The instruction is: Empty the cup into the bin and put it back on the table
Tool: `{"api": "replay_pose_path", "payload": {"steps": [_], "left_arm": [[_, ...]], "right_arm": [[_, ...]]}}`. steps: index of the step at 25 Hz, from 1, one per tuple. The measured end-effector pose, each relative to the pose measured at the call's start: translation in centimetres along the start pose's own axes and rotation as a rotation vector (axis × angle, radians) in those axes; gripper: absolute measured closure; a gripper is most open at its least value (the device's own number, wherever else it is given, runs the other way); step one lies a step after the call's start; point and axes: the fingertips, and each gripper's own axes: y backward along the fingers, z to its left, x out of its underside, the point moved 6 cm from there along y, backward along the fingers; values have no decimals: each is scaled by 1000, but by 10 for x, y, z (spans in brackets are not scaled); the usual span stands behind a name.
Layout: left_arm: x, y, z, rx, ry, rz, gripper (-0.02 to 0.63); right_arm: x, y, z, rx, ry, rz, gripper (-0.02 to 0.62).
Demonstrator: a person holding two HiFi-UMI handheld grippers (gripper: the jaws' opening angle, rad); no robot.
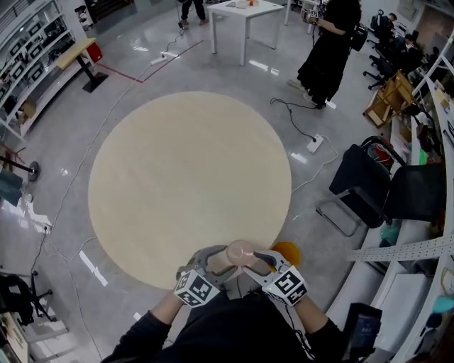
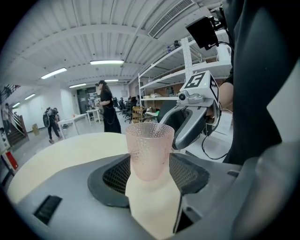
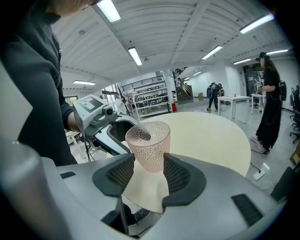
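Observation:
A pale pink dimpled cup [image 1: 240, 252] stands upright over the near edge of the round beige table [image 1: 184, 177]. My left gripper [image 1: 221, 260] reaches it from the lower left and my right gripper [image 1: 256, 260] from the lower right. In the left gripper view the cup [image 2: 149, 150] sits between the two pad tips, which touch its sides. The right gripper view shows the same cup [image 3: 150, 145] pinched low between that gripper's pads. I see nothing inside the cup. Whether its base rests on the tabletop is hidden.
An orange round object [image 1: 289, 250] sits on the floor just past the table's near right edge. A black chair [image 1: 369, 186] and shelving stand to the right. A white table [image 1: 245, 14] and a person in black [image 1: 330, 49] are far off.

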Motion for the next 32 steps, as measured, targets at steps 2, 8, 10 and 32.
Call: {"api": "replay_pose_path", "payload": {"steps": [2,8,10,32], "left_arm": [[13,7,8,-21,27,18,344],[52,26,47,-83,85,54,344],[68,34,58,-106,108,69,344],[164,59,123,-192,185,166,344]], "right_arm": [[-2,-18,3,-22,9,19,391],[-14,-80,1,-88,55,65,391],[-17,-105,5,-109,79,94,391],[-15,-233,24,-71,115,228,391]]}}
